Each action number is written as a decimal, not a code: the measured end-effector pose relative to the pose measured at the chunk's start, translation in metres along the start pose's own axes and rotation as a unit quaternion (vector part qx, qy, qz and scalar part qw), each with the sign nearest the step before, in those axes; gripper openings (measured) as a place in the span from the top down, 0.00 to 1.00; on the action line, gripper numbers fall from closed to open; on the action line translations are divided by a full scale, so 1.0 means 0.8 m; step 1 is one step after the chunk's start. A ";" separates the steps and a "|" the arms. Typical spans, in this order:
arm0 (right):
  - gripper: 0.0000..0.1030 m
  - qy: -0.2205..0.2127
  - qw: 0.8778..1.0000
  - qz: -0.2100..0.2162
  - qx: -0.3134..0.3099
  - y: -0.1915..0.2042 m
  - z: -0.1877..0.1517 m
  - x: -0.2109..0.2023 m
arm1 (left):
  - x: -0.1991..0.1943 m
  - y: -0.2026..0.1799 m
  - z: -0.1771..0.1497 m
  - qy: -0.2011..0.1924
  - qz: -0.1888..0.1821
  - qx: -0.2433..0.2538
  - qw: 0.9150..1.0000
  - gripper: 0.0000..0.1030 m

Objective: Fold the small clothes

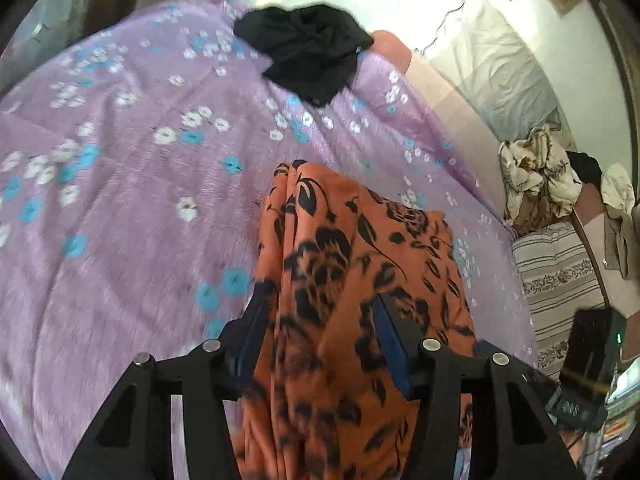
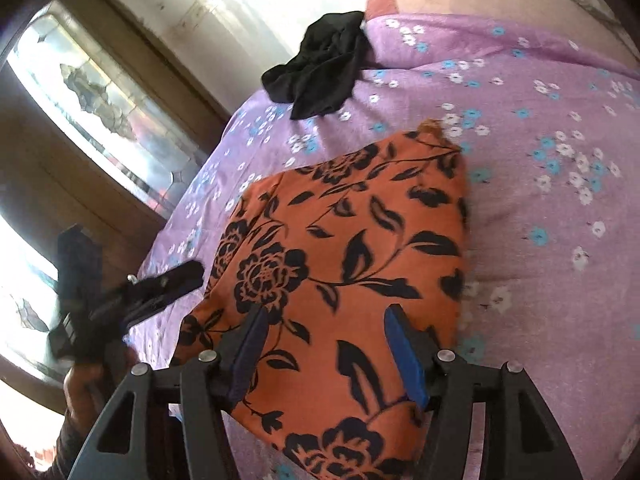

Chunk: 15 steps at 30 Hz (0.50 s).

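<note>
Straddling the orange garment (image 1: 340, 280), both claws, left (image 1: 320, 320) and right (image 2: 324, 332), seemingly half-spread, grip unclear.

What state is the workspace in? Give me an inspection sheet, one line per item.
Surface: purple floral bedsheet, wrinkled.
Job's things: orange floral garment, partly folded; black garment, crumpled, at the far edge.
Clutter: heap of clothes and a striped cushion beside the bed.
Grippers: left gripper and right gripper both straddle the orange garment; grip unclear.
Cables: nothing seen.
Surroundings: wood-framed glass panel, pale wall.
</note>
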State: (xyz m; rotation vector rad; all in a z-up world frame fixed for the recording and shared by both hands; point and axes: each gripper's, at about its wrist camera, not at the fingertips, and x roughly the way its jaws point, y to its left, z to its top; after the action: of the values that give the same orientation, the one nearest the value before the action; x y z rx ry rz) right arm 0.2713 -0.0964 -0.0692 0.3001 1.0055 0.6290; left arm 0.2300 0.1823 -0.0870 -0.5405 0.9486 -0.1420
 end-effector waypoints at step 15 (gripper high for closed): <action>0.35 0.027 0.993 0.044 0.104 -0.071 0.007 0.023 | 0.002 0.033 0.011 0.003 0.016 -0.006 1.000 0.46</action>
State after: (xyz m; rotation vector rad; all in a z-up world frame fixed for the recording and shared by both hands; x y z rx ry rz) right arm 0.3031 -0.1292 -0.1079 0.5147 1.1157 0.6149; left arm 0.2346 0.2073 -0.0972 -0.5359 0.9644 -0.1093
